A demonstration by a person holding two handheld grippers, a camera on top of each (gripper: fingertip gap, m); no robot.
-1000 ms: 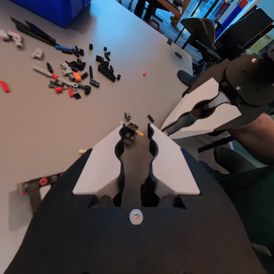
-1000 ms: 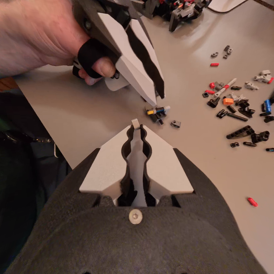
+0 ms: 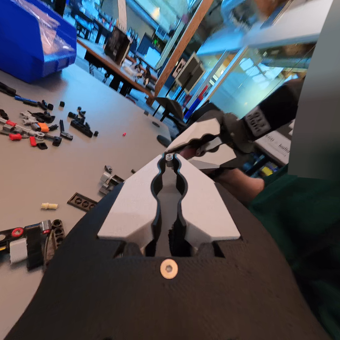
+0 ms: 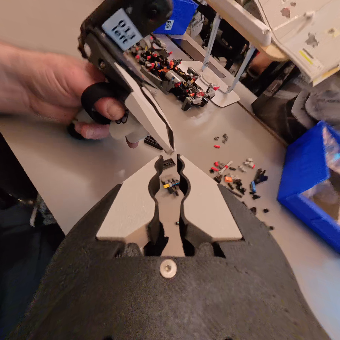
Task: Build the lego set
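Left tongs (image 3: 169,158) clamped on small grey piece (image 3: 169,159); right tongs (image 4: 169,159) apart, above surface (image 4: 202,128) near loose bricks (image 4: 237,179).

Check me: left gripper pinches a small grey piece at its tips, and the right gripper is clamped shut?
No: the right gripper is open and empty, as the right wrist view shows. The left gripper does pinch the small grey piece at its tips.

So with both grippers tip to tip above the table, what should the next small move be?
Probably ease the right gripper back a little. Its jaws stand open and empty, while the left gripper is shut on the small grey piece. The two sets of tips nearly meet, so backing off would free the left to move.
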